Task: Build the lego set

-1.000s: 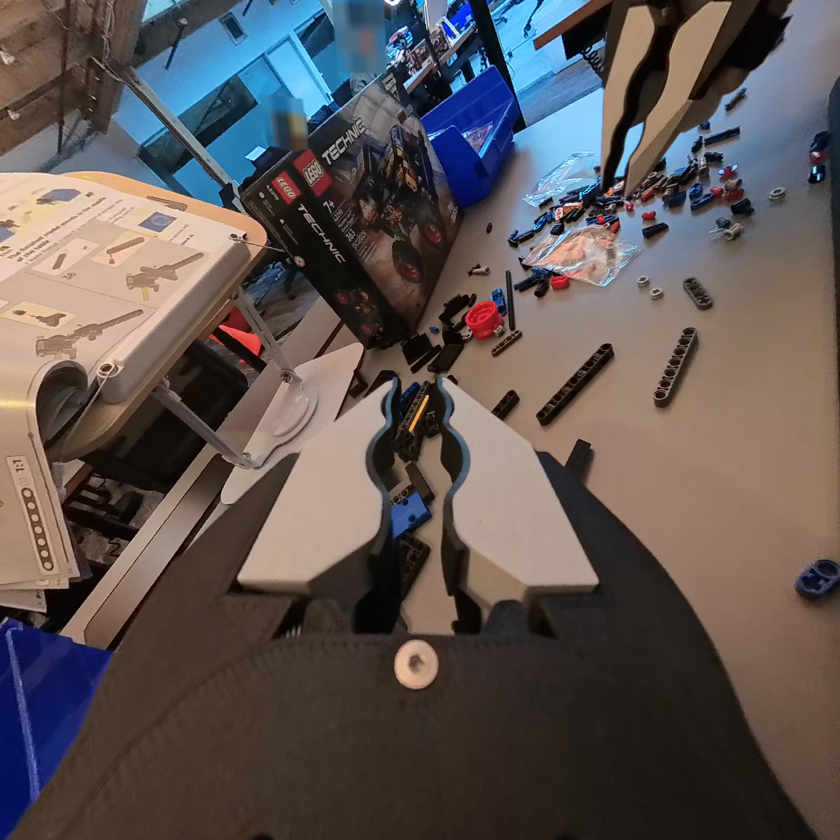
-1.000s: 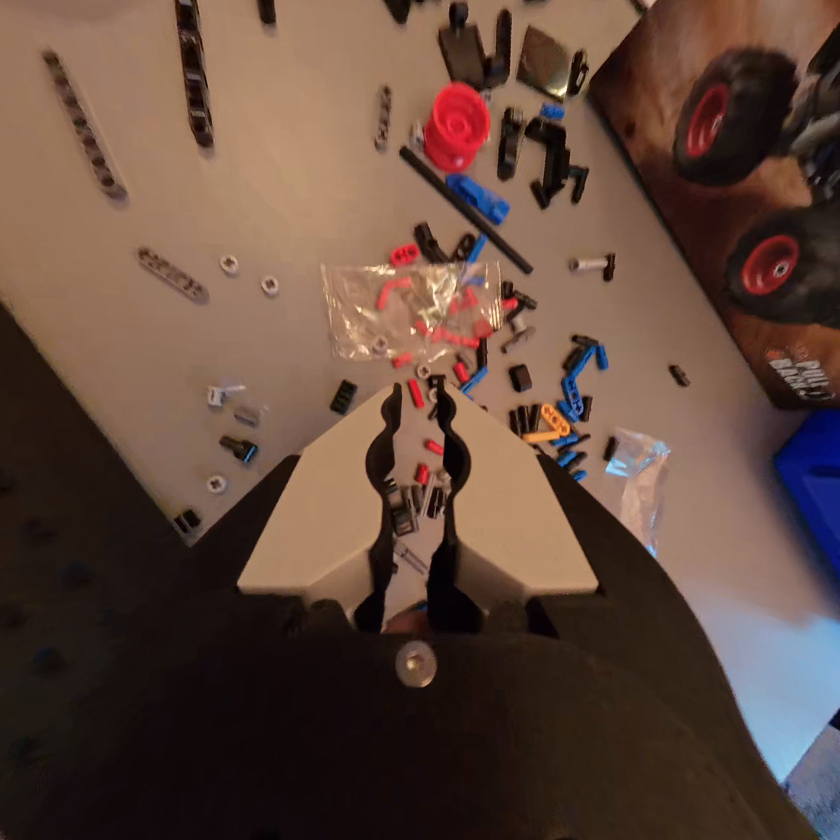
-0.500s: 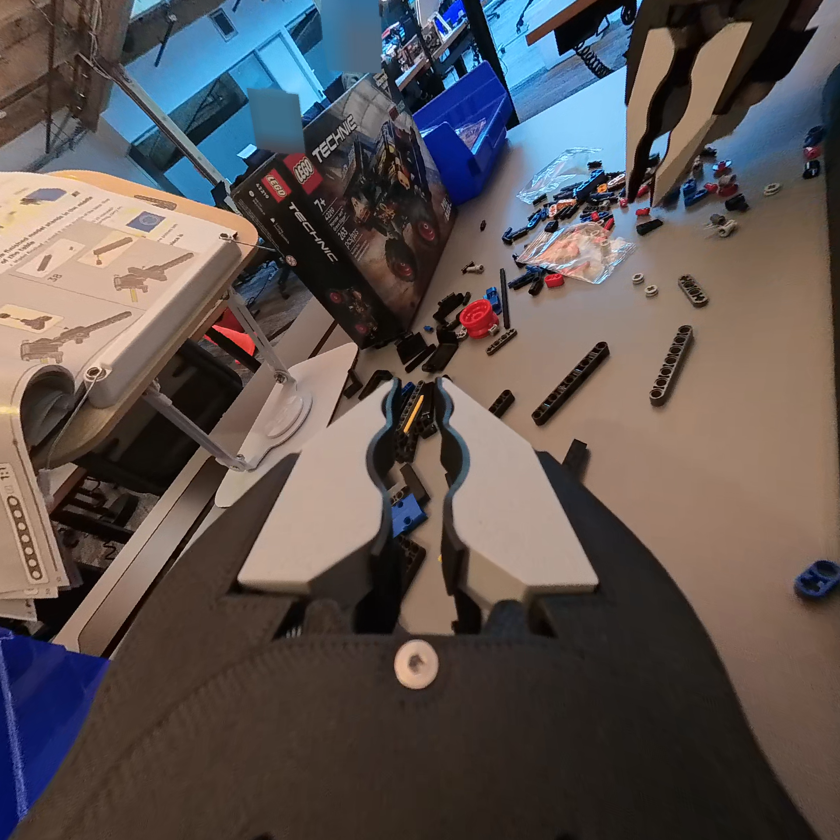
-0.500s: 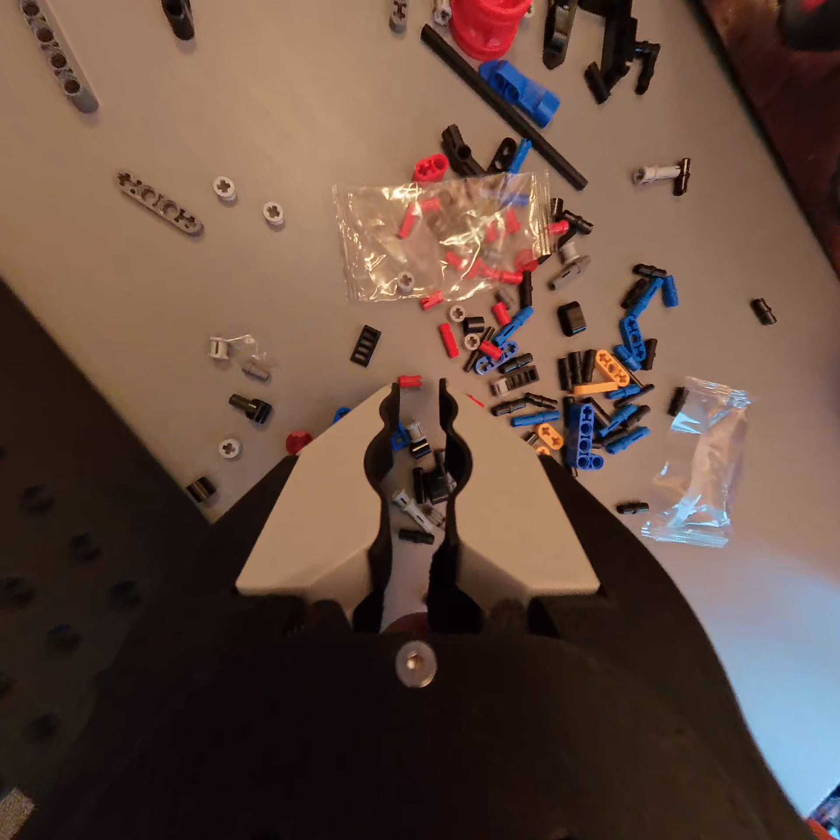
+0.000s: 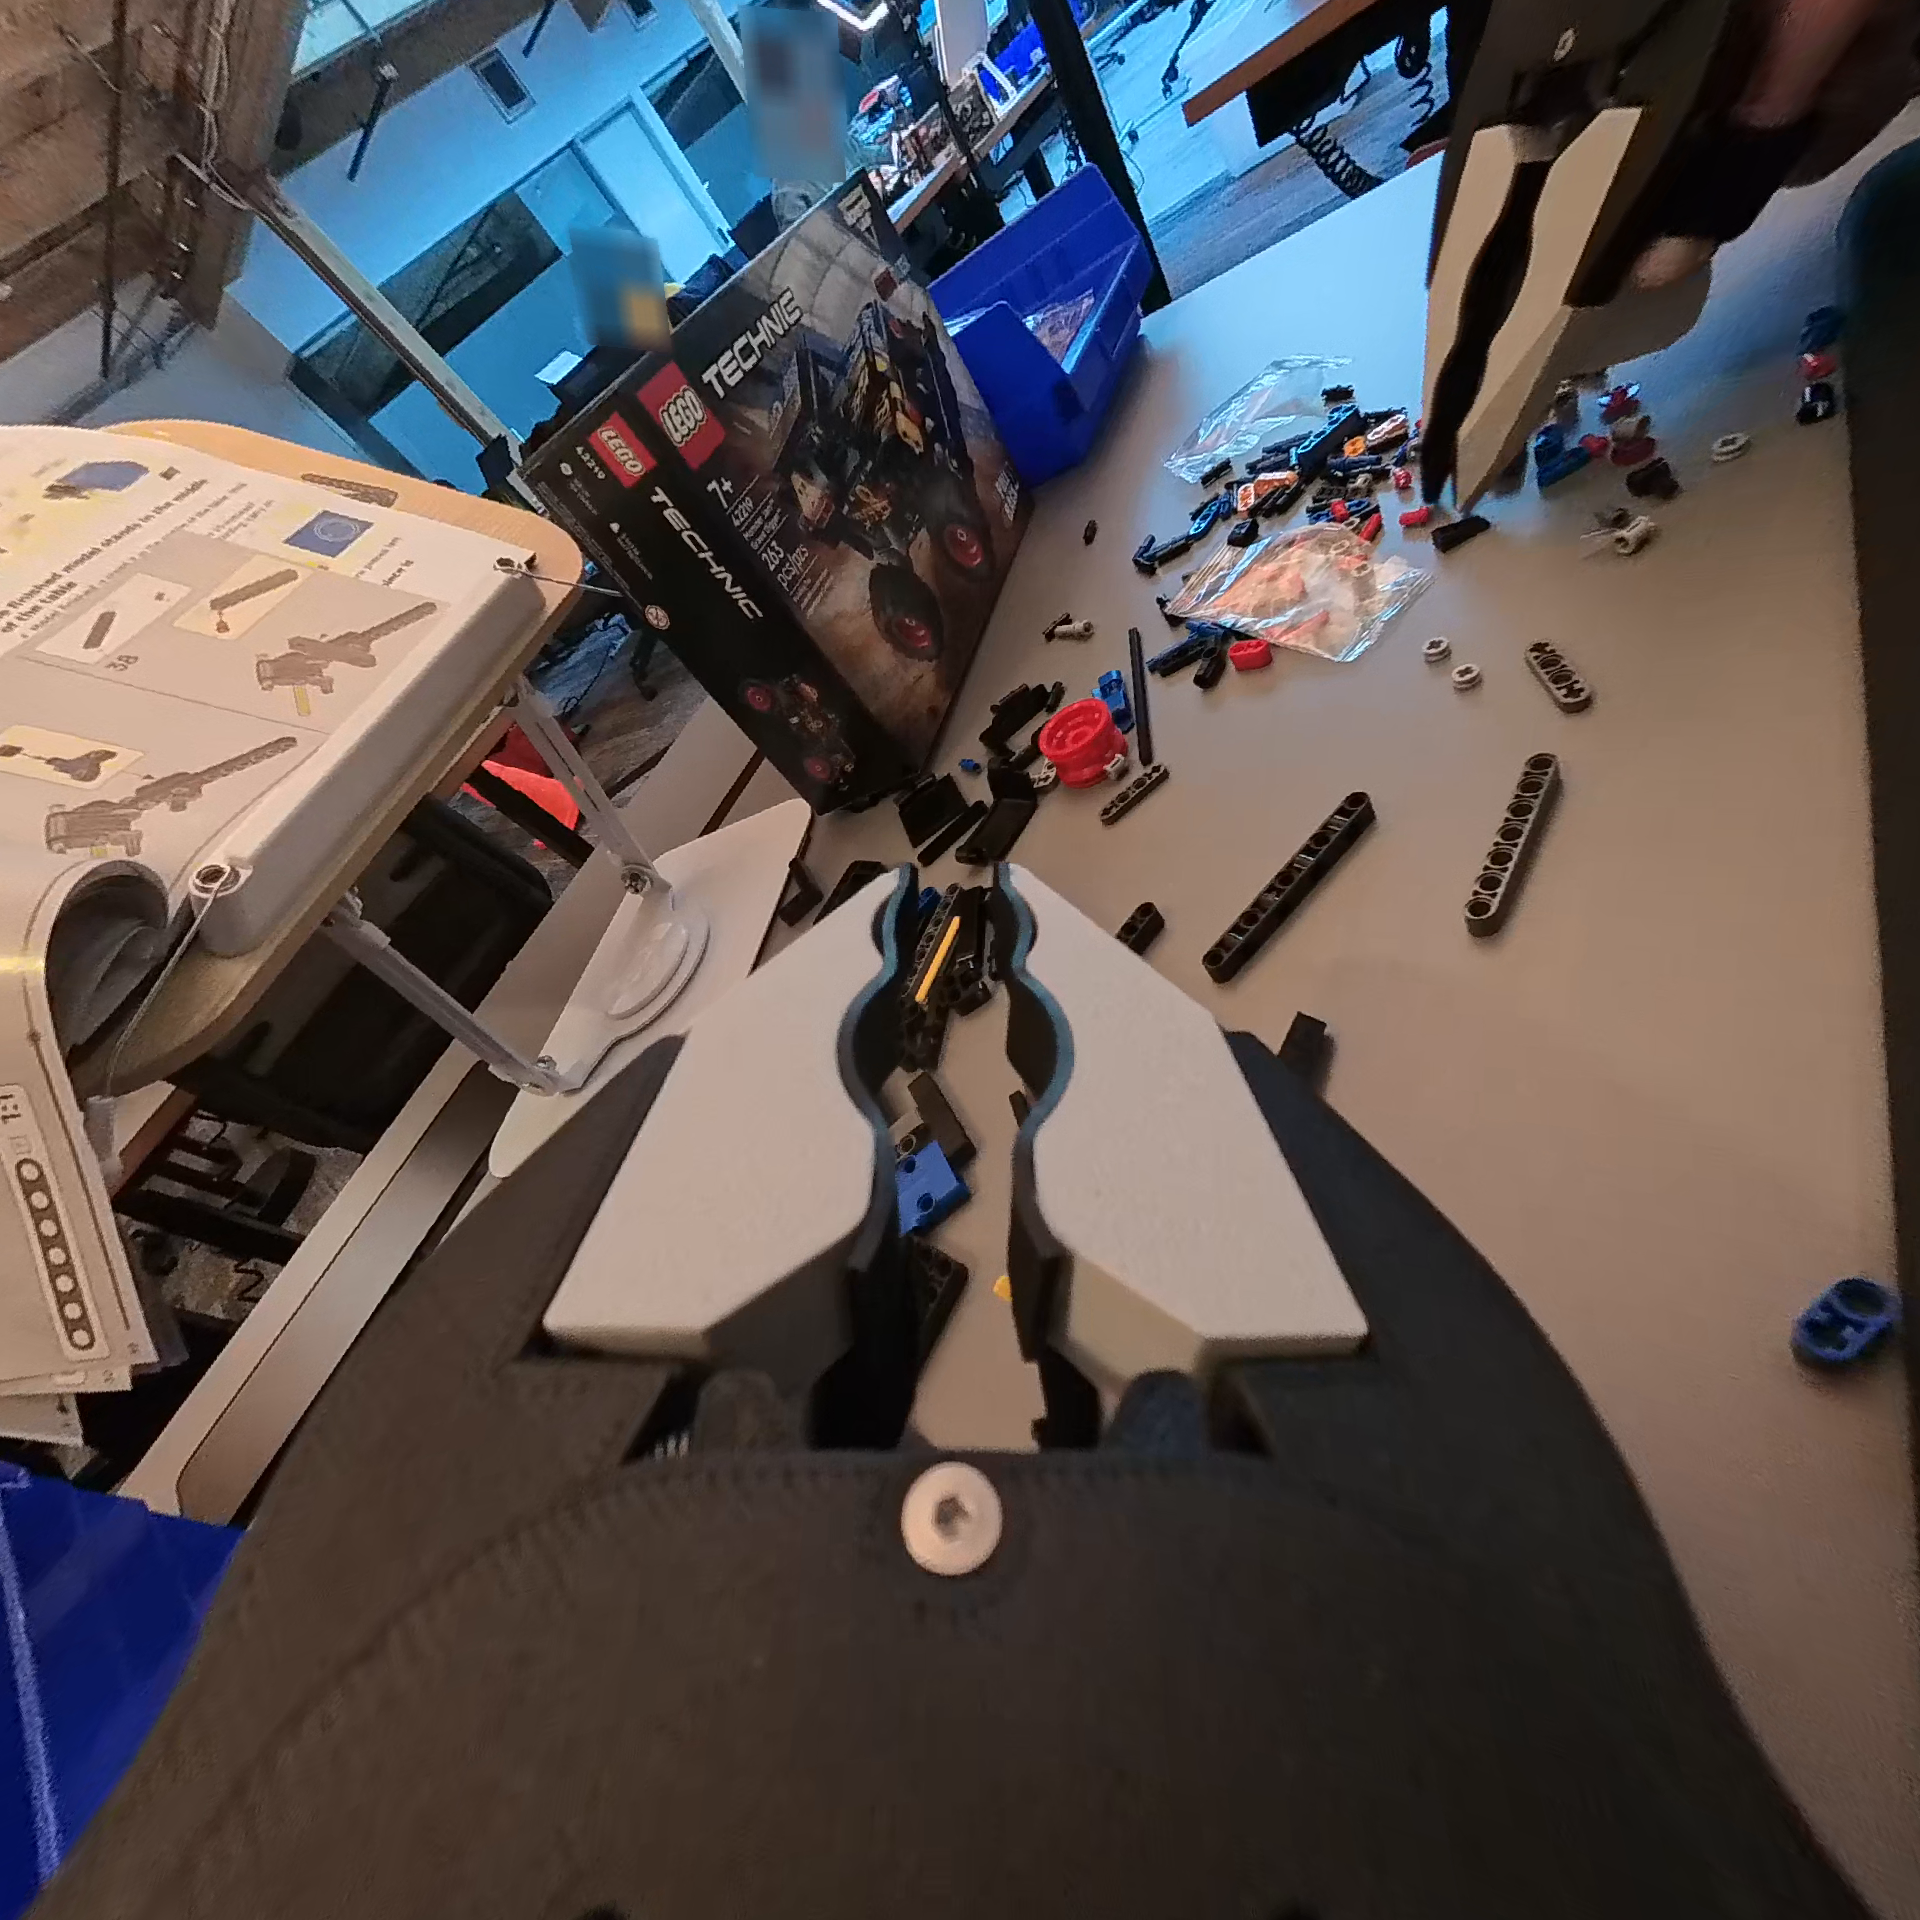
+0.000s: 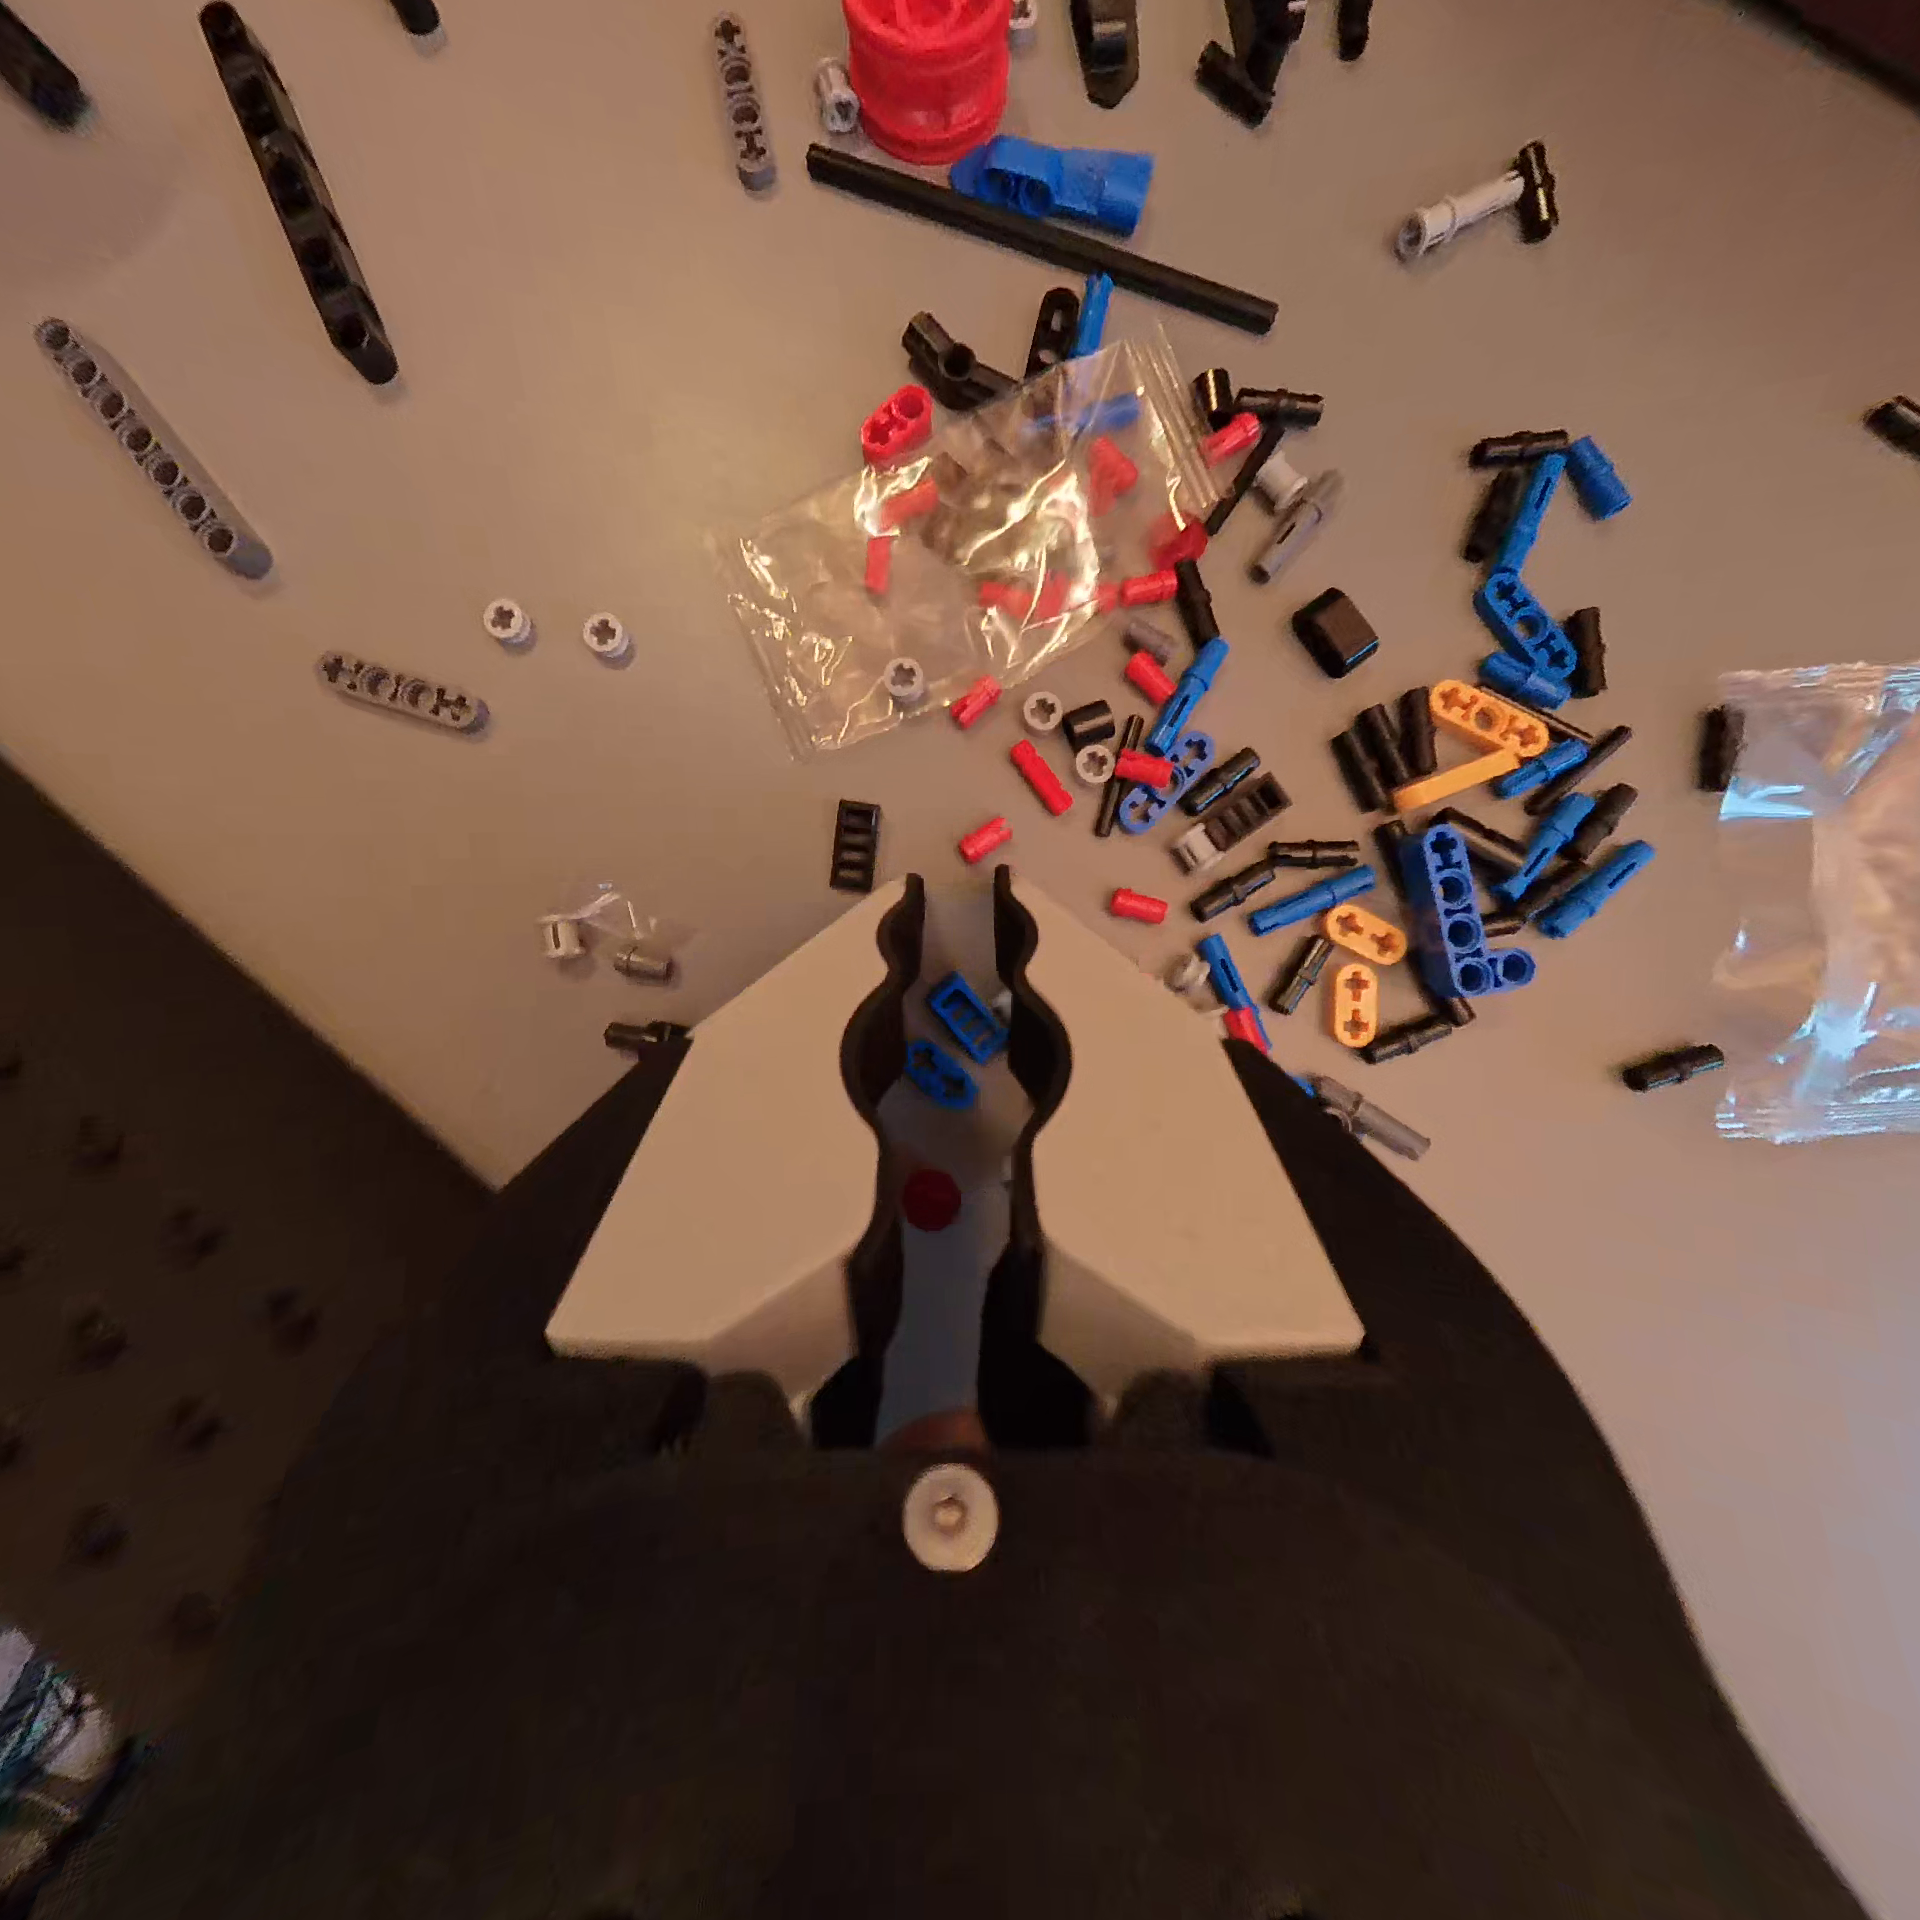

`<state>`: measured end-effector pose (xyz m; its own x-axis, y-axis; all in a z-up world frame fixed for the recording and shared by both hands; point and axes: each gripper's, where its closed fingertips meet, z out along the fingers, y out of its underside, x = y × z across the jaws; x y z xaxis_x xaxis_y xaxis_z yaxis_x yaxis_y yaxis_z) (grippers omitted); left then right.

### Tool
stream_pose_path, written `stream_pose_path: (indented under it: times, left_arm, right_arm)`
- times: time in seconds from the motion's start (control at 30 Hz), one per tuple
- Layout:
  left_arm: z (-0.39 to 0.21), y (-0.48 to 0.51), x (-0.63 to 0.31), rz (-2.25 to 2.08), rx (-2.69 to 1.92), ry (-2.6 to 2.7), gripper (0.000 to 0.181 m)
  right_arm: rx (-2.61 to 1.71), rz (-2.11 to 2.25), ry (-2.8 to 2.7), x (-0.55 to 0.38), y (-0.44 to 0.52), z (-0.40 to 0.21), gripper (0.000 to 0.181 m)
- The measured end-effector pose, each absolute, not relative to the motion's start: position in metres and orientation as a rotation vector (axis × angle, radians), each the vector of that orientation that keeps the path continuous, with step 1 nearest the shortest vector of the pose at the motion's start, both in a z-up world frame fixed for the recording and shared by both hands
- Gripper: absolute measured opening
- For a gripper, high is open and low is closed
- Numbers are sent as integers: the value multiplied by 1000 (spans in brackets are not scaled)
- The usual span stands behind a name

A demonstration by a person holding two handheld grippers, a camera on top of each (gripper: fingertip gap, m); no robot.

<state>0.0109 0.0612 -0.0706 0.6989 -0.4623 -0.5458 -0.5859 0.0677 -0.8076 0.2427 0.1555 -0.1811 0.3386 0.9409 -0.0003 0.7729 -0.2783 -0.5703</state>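
**Between the right gripper's tips, small blue pieces are waiting**

Below the right gripper (image 6: 956, 883), slightly spread and holding nothing, a small blue ladder-shaped lego piece (image 6: 968, 1016) is lying on the grey worktop (image 6: 582, 436), long axis running 10 to 4 o'clock. The scattered pile of blue, black and orange pins (image 6: 1455, 873) is sitting at 2 o'clock. The left gripper (image 5: 951, 883), far off, is hovering slightly spread over a black-and-yellow partial assembly (image 5: 940, 966), gripping nothing.

Loose lego parts (image 6: 1434, 831) lay scattered on the desk (image 6: 623, 260): red, blue, black, orange pins, grey beams, a red wheel hub (image 6: 925, 73), unassembled.
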Motion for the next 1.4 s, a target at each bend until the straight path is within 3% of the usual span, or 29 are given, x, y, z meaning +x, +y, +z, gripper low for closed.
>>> stream_pose_path:
  times: [0.13,0.37,0.57,0.93,1.4]
  left_arm:
    - [-68,60,10,114,-1558,879,12]
    - [-67,59,11,109,-1553,879,11]
    - [-69,59,17,104,-1552,899,12]
    - [-74,49,92,212,-1402,1142,37]
    - [-61,48,92,271,-1349,1096,9]
  right_arm:
    - [-2141,455,-1455,240,162,-180,18]
    - [-2135,465,-1414,236,165,-181,5]
    - [-2086,453,-1422,233,168,-178,4]
    - [-1684,1091,-1620,123,64,-84,4]
    - [-1554,1440,-1626,79,22,-54,4]
